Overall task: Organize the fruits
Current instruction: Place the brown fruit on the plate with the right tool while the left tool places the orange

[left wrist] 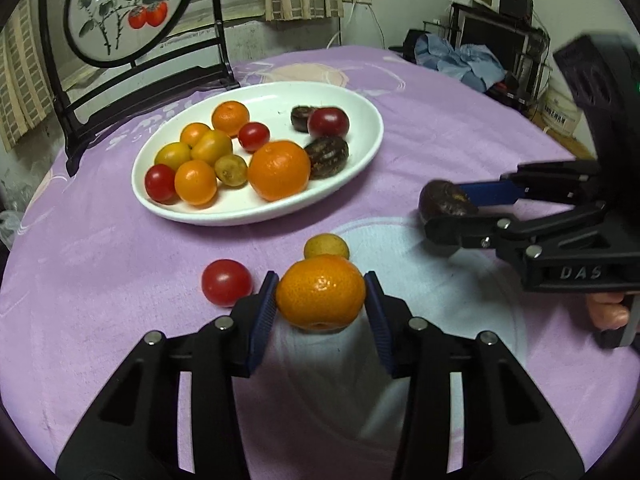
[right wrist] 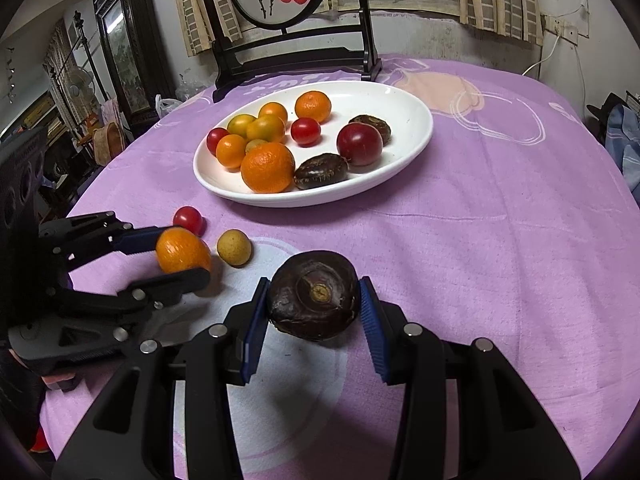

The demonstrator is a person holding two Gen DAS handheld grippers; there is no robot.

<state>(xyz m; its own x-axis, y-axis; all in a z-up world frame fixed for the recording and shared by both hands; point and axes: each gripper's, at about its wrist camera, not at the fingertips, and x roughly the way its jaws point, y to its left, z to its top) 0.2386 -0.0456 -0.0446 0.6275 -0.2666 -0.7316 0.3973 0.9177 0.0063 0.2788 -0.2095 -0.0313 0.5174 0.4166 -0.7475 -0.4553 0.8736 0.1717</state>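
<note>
My left gripper [left wrist: 320,280] is shut on an orange mandarin [left wrist: 320,296], with a blue pad against each side of it, low over the purple cloth. Just beyond it on the cloth lie a small yellow kumquat [left wrist: 326,246] and a red cherry tomato [left wrist: 226,282]. My right gripper [right wrist: 314,284] is shut on a dark brown water chestnut [right wrist: 314,296], held a little above the cloth. The white oval plate [right wrist: 320,200] farther back holds several mandarins, kumquats, cherry tomatoes and dark chestnuts. The two grippers are side by side, apart from each other.
A black-framed round painting stand [left wrist: 132,12] rises behind the plate at the table's far edge. A blue garment [left wrist: 460,60] and shelves lie beyond the table at the right. A person's fingers [left wrist: 608,312] grip the right handle.
</note>
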